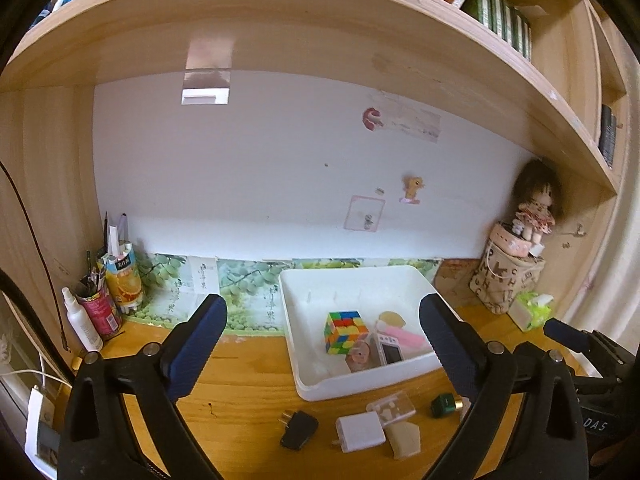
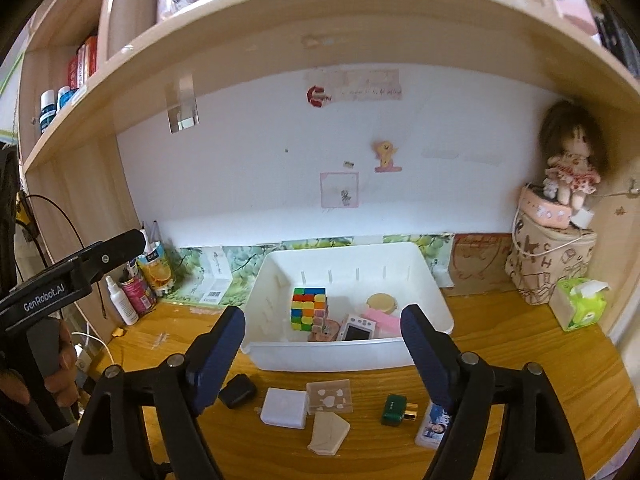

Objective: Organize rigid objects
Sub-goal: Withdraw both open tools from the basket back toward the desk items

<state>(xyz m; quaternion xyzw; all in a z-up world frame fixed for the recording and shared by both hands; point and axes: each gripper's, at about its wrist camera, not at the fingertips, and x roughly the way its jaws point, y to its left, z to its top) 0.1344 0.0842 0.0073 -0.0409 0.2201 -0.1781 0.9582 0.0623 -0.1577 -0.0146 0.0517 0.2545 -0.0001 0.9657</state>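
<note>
The left gripper has white letters on its black side that say "GenRobot.AI". In the left wrist view, the black part of the right gripper shows the letters "DAS", and the start of the word is cut off. Left of the white bin, an orange juice carton has a short word on top that is too small to read. Right of the bin, a cloth bag has big letters drawn on it, like "H" and "K". The green poster behind the bin has Chinese writing that is too blurry to read.
</note>
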